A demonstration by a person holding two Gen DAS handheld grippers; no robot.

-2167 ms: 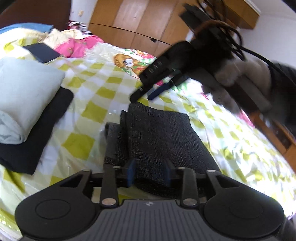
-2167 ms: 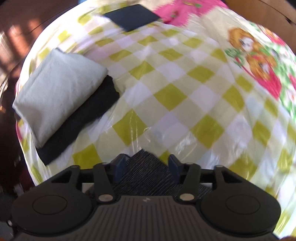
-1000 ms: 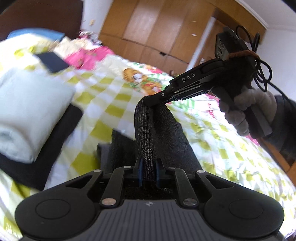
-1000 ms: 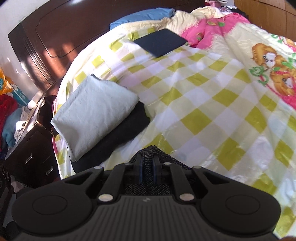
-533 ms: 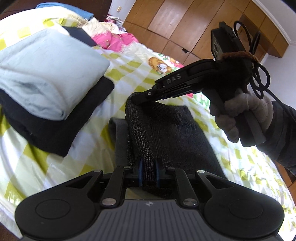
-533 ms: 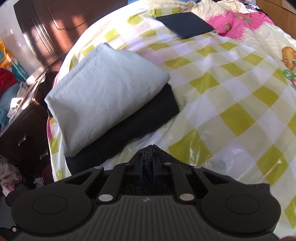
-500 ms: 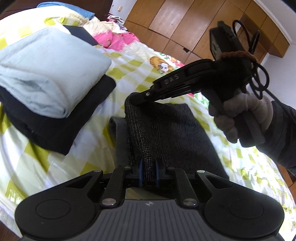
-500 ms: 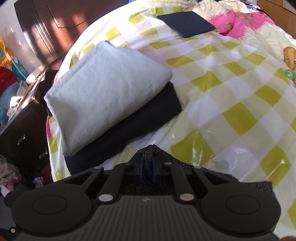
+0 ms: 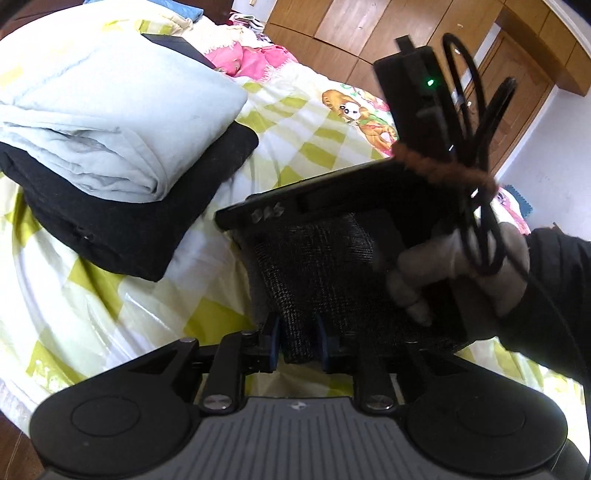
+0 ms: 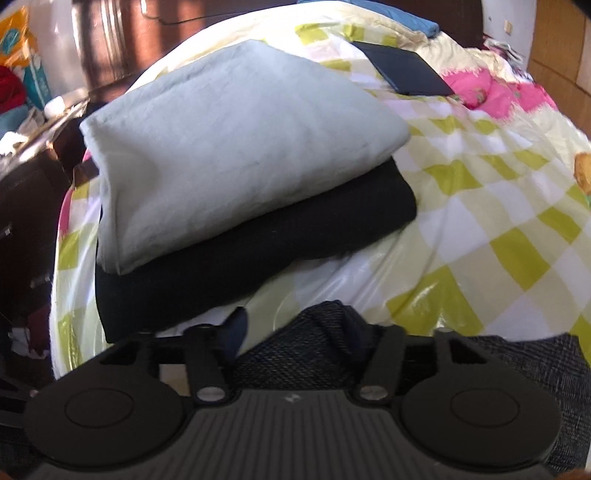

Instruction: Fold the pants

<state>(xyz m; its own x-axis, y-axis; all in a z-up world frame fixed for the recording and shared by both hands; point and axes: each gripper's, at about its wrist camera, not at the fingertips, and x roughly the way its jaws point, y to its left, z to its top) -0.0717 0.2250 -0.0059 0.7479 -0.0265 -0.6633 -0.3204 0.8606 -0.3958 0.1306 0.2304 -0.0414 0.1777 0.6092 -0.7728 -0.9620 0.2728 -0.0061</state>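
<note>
The dark grey pants (image 9: 314, 273) lie folded on the bed (image 9: 110, 295), on a cover with yellow and white squares. They sit near the front edge of the bed, just beside a stack of other folded clothes.

The left gripper (image 9: 297, 341) is low over the near end of the pants. Its jaws have just been opening. They stand a little way apart now, with a thick fold of the pants between the two blue pads (image 9: 274, 341). The pads are right beside the cloth on both sides, and I cannot tell if they press on it.

The right gripper (image 10: 299, 332) is over the far end of the pants. Its jaws have just been opening too, and they are wide apart. A bump of the pants cloth sits between them. The left pad is clear of the cloth, and the right pad is dark and hard to see. In the left camera view this gripper shows from the side, held by a hand (image 9: 454, 273) in a grey glove with a black sleeve. A black cable (image 9: 476, 147) loops above the hand.

The stack has a pale blue folded cloth (image 10: 229, 147) on top of a black folded cloth (image 10: 258, 258). Farther back on the bed lies a flat dark blue folded thing (image 10: 402, 74). Past it there is pink bedding (image 10: 491, 88). A brown wooden wardrobe (image 9: 369, 33) stands behind the bed.
</note>
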